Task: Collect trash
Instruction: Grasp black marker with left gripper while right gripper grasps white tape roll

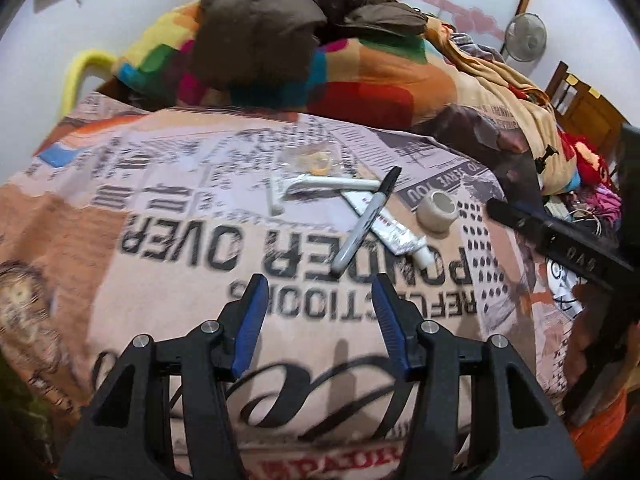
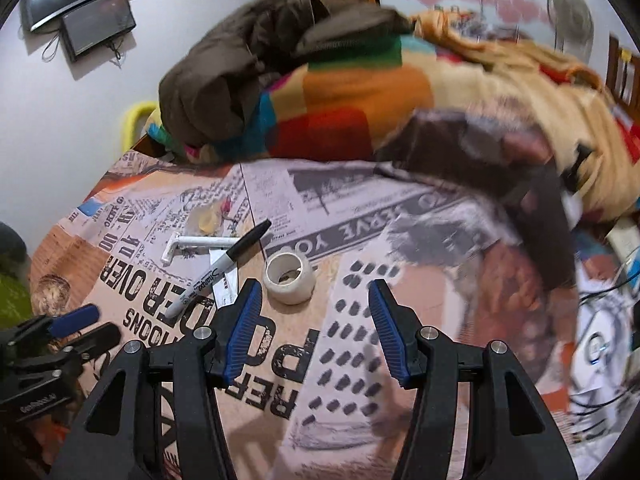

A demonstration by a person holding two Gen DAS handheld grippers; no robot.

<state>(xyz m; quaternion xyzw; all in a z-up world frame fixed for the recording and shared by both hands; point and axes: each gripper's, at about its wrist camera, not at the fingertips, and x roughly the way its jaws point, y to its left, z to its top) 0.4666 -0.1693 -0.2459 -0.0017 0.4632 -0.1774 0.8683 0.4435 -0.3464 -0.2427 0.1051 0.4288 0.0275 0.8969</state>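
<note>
Small items lie on a newspaper-print bedsheet (image 1: 168,240): a white disposable razor (image 1: 320,186), a black marker (image 1: 366,220) lying across a squeezed white tube (image 1: 388,230), a roll of beige tape (image 1: 437,212) and a clear plastic wrapper (image 1: 312,158). My left gripper (image 1: 318,300) is open and empty, just short of the marker. My right gripper (image 2: 314,304) is open and empty, with the tape roll (image 2: 289,276) just beyond its left finger. The marker (image 2: 224,268), razor (image 2: 192,246) and wrapper (image 2: 208,218) lie to its left. The left gripper (image 2: 82,326) shows at the lower left there.
A brown jacket (image 1: 272,20) and a colourful blanket (image 1: 360,80) are heaped at the back of the bed. Clothes and cables (image 1: 580,200) clutter the right side. A wall (image 1: 48,60) stands to the left. The right gripper's body (image 1: 560,240) reaches in from the right.
</note>
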